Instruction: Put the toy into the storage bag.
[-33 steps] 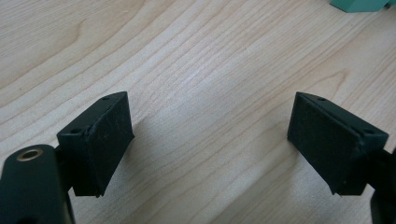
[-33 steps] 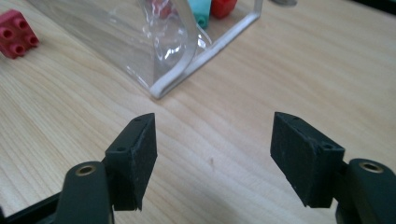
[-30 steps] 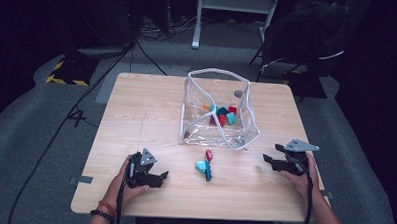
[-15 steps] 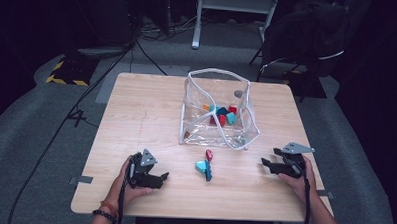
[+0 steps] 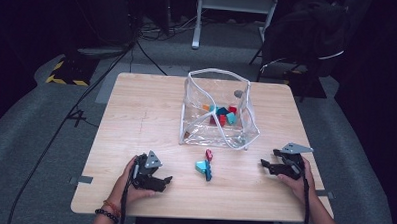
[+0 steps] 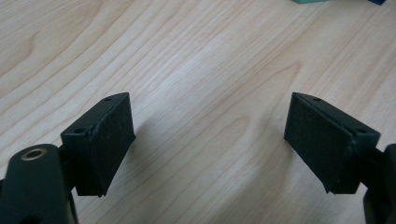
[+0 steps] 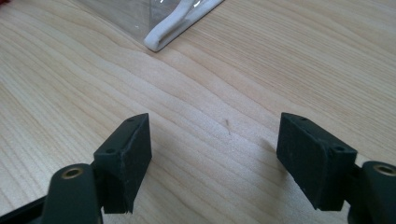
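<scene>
Blocks (image 5: 205, 166) lie on table (image 5: 136, 115) between left gripper (image 5: 165, 181) and right gripper (image 5: 264, 165), apart from both. Both grippers wide open, empty; right's jaws just opened further. Bag (image 5: 219, 112) contents hard to make out.

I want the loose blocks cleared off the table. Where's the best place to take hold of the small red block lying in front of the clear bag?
Probably across the two long sides of the red block, coming straight down from above. It lies flat on the table, slightly apart from the teal block and the clear bag, so fingers fit on either side.
</scene>
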